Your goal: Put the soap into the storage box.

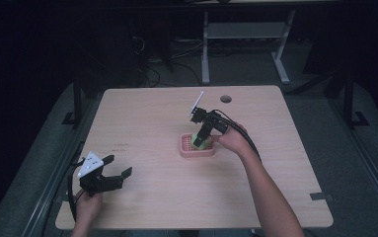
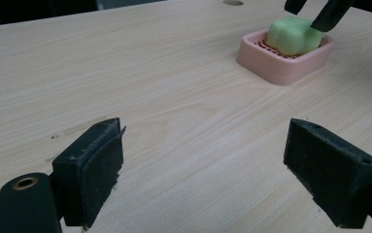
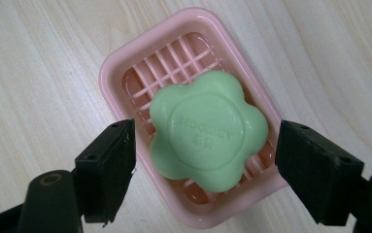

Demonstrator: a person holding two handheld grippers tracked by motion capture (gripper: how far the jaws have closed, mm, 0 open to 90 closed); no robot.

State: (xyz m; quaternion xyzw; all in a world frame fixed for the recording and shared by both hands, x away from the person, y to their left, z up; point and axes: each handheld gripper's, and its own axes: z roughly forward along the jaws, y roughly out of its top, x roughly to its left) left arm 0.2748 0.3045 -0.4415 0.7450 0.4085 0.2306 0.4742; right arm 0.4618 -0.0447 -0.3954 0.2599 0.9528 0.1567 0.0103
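Note:
A green flower-shaped soap (image 3: 208, 131) lies in a pink slatted soap dish (image 3: 118, 63) near the middle of the table. My right gripper (image 3: 205, 165) hangs just above it, open, with one jaw on each side of the soap and a small gap to each. In the high view the right gripper (image 1: 201, 139) points down over the dish (image 1: 185, 150). My left gripper (image 1: 117, 168) rests open and empty near the table's front left corner. From the left gripper view the soap (image 2: 293, 35) sits in the dish (image 2: 283, 65) far ahead at the right.
The light wooden table (image 1: 147, 123) has a round cable hole (image 1: 225, 98) at its far edge. A black cable (image 1: 248, 138) runs along the right forearm. Table legs and cables stand on the dark floor beyond.

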